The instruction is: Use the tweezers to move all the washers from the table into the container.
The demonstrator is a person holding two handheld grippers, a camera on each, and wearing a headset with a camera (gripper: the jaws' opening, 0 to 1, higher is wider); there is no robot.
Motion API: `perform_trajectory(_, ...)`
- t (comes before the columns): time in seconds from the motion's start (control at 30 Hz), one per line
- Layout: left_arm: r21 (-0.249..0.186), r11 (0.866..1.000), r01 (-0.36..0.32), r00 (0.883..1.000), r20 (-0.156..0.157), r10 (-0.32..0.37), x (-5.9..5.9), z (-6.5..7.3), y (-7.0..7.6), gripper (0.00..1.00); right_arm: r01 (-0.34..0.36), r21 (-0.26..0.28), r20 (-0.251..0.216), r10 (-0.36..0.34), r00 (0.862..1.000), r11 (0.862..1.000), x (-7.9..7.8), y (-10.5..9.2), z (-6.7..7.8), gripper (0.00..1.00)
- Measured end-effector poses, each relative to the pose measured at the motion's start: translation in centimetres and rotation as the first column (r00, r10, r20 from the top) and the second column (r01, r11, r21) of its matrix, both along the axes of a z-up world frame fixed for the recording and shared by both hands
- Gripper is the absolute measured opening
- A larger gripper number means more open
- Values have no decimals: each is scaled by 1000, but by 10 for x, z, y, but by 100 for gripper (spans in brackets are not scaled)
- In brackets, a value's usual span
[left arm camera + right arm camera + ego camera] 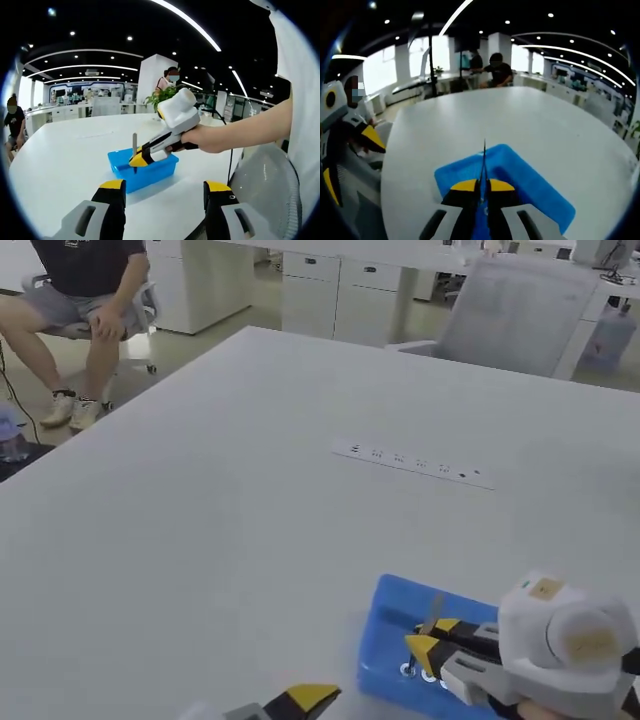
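The blue container [400,605] sits on the white table near its front edge. My right gripper [425,637] hovers over it, shut on thin metal tweezers [435,612]. Small metal washers [410,670] lie inside the container beside the gripper tips. In the right gripper view the jaws [482,186] pinch the tweezers [483,160], which point out over the container [530,185]. My left gripper [300,700] is low, left of the container. Its jaws [165,186] stand open and hold nothing, facing the container [150,175] and the right gripper [142,156] holding the tweezers [134,142].
A flush socket strip [415,462] runs across the middle of the white table [200,500]. A person sits on a chair [85,290] at the far left, and a grey office chair [510,315] stands behind the table's far edge.
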State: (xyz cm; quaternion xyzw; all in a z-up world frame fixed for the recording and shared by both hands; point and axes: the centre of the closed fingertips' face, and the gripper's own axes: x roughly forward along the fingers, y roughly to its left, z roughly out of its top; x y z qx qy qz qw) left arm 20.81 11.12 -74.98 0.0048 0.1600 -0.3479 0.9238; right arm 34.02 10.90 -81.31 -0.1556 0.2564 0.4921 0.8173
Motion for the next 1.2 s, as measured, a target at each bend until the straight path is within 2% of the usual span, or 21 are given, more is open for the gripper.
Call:
perform_trajectory(0.2,-22,1000,-8,1000,3,8,1,2,2,62,9,6,6,-9,1000,1000,1,-1,3,4)
perform_trajectory(0.47,-64,998,-6,1000,-7,5,1,6,4,54,-4,28,42,3,999,1000,-9,-6,23,4)
perform_trajectory(0.53,-113,993,-22,999,-37,18,2,7,6,54,-8,34,58,6,998,999,-11,-9,30,4)
perform_trajectory(0.6,-149,988,-29,999,-47,22,4,10,9,53,-9,43,69,6,998,999,-14,-13,39,4)
perform_trajectory(0.73,-175,984,-25,997,-79,11,6,12,11,45,-10,55,94,5,996,998,-22,-20,53,4)
perform_trajectory(0.8,-171,985,-17,997,-76,4,5,15,9,42,-10,57,105,4,994,998,-26,-24,59,4)
perform_trajectory(1.0,-73,995,73,997,-24,-75,-2,23,-2,38,-18,69,118,10,993,997,-46,-32,71,4)
perform_trajectory(1.1,-66,989,134,991,-4,-135,-8,31,-11,29,-24,72,115,15,993,997,-57,-35,72,4)
perform_trajectory(1.2,-71,984,163,986,-12,-165,-10,37,-17,25,-44,59,111,37,993,997,-68,-39,68,4)
